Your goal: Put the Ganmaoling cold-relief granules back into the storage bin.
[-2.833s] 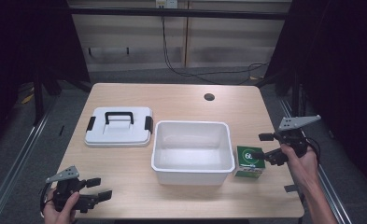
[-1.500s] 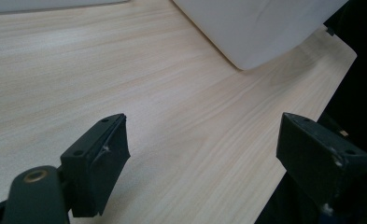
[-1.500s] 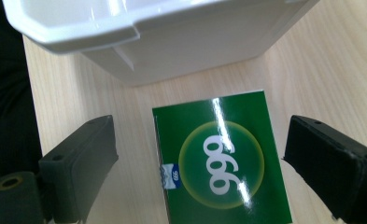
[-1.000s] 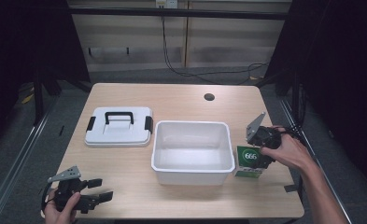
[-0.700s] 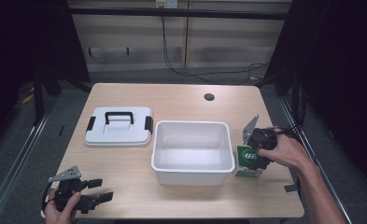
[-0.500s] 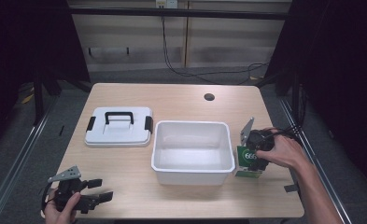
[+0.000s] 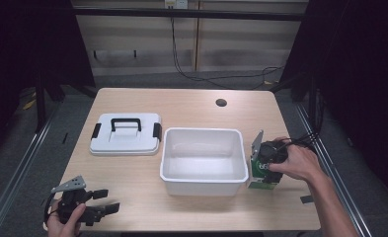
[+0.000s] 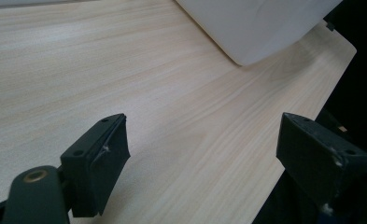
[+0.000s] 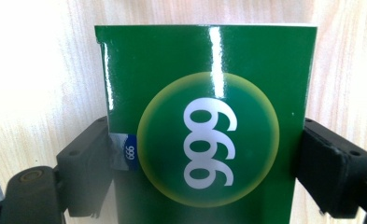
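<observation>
Looks like a lab or recording bay: bare wooden desk (image 7: 191,106) boxed in by black curtains (image 7: 364,74) and metal floor rails (image 7: 26,170), cables (image 7: 191,74) trailing from a wall socket (image 7: 175,4) well beyond the tongs.

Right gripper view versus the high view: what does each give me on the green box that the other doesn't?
Right gripper view alone: the white 999 print on the green box, and a black jaw against each of its sides. High view alone: the white bin beside the box, the lid with its black handle, and the left tool at the table's near edge. Both share the box and the wooden table.
</observation>
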Tool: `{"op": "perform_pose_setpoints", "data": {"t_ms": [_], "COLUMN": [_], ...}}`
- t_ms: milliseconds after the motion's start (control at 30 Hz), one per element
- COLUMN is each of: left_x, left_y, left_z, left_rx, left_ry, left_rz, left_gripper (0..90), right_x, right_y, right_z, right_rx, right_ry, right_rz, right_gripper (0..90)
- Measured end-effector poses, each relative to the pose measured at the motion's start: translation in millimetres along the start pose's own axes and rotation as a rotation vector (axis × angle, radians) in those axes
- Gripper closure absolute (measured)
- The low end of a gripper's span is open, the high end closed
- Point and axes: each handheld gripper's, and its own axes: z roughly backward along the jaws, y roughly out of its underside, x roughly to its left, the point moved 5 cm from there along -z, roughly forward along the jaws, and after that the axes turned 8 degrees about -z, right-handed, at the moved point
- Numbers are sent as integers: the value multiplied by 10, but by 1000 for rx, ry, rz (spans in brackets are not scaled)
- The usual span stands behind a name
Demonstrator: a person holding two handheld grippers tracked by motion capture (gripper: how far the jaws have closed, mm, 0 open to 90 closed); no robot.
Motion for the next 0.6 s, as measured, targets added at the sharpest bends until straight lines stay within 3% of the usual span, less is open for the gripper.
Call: {"op": "perform_pose_setpoints", "data": {"t_ms": [133,233,267,433,600], "left_x": [2,7,7,6,6], "left_y": [-1,0,1,3,3], "left_z": [1,3,2,2,3], "left_rx": [-1,-3,-3,-4,-4], "left_ry": [-2,-4,-3,-1,0], "left_rz": [0,2,1,5,6], "left_gripper": [168,168,168,169,168], "right_x": [-6,-13,-2,-25,1], "right_y": [10,27,41,59,82], "right_z": [9,18,27,65,76], "right_rx": [-3,-9,-5,-58,-66], "right_ry": [-13,-17,-20,-18,-21], "right_rz": [1,-20,-48,-63,-93], "right_gripper": [157,159,159,159,160]}}
